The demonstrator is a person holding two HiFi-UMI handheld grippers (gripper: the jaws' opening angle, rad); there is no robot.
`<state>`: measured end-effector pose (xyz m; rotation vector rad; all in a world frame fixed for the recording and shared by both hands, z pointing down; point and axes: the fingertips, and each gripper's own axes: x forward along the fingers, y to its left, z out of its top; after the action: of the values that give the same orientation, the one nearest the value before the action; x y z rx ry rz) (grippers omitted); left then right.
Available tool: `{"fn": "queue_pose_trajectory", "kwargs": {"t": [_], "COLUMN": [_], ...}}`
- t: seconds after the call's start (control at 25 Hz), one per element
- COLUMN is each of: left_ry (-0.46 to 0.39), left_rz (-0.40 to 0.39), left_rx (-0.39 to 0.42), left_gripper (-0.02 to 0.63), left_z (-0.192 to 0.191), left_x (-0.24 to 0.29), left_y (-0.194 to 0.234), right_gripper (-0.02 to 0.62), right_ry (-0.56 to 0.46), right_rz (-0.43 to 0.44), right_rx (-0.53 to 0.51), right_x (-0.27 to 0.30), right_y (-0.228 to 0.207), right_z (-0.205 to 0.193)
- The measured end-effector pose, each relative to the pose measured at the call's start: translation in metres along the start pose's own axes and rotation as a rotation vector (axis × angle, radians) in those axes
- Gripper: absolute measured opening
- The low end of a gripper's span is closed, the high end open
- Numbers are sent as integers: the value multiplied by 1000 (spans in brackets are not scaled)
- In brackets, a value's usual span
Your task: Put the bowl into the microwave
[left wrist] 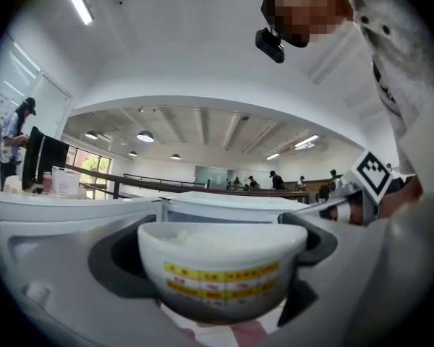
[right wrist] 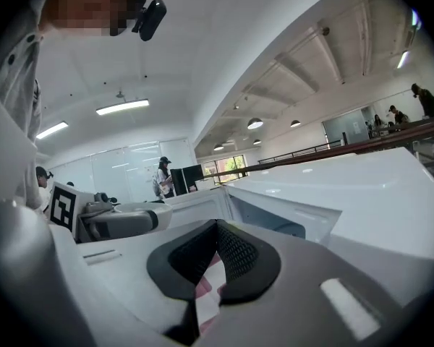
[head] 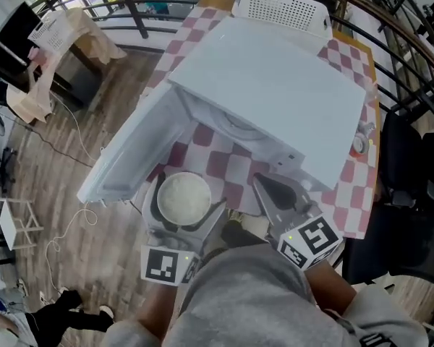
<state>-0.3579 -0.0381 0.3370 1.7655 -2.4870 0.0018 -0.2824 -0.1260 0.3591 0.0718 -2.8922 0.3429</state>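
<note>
Left gripper view: padded jaws clasp a round, glossy white bowl [left wrist: 222, 266].

Microwave [head: 275, 85] cavity mouth [head: 220, 125] faces the person and stands open. Door [head: 126, 157] is swung wide to the L and walls off that side. L gripper [head: 182, 207] w/ bowl [head: 181, 196] sits just beside the door's inner face, little room on the L. Strip of checked tablecloth [head: 228, 166] btw bowl and mouth is bare, so the straight way in is free. R gripper [head: 266, 184], jaws together, lies near the bowl's R side, before the microwave's R front corner, and narrows the room there. Behind the microwave: perforated white basket [head: 278, 7], then railing [head: 394, 27]. Small item [head: 359, 143] at the table's R edge, too small to tell.
</note>
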Motion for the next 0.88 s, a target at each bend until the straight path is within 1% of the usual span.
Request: {"fn": "queue_pose_trajectory", "kwargs": {"t": [0.12, 0.2, 0.28, 0.4, 0.48, 0.68, 0.88], "left_ry": [13, 49, 73, 99, 95, 121, 166], "left_rz": [-47, -76, -97, -137, -168, -259, -364], "left_rx": [20, 23, 20, 17, 25, 30, 53], "left_gripper": [543, 543, 543, 543, 543, 543, 543], "left_z": [-1, -7, -12, -21, -24, -40, -63], "left_x": [24, 38, 51, 69, 83, 111, 139], "left_y": [1, 1, 1, 1, 1, -3, -6], "right_gripper": [-3, -3, -3, -3, -3, -3, -3], "right_ry": [-46, -76, -95, -106, -114, -128, -132], "right_rz": [-3, -5, -25, -78, -111, -194, -325], "right_rx": [38, 67, 77, 89, 99, 94, 83], "right_x": [2, 4, 4, 2, 1, 1, 0], "right_y": [-12, -20, -28, -40, -45, -48, -53], "right_z": [22, 36, 44, 47, 48, 50, 51]}}
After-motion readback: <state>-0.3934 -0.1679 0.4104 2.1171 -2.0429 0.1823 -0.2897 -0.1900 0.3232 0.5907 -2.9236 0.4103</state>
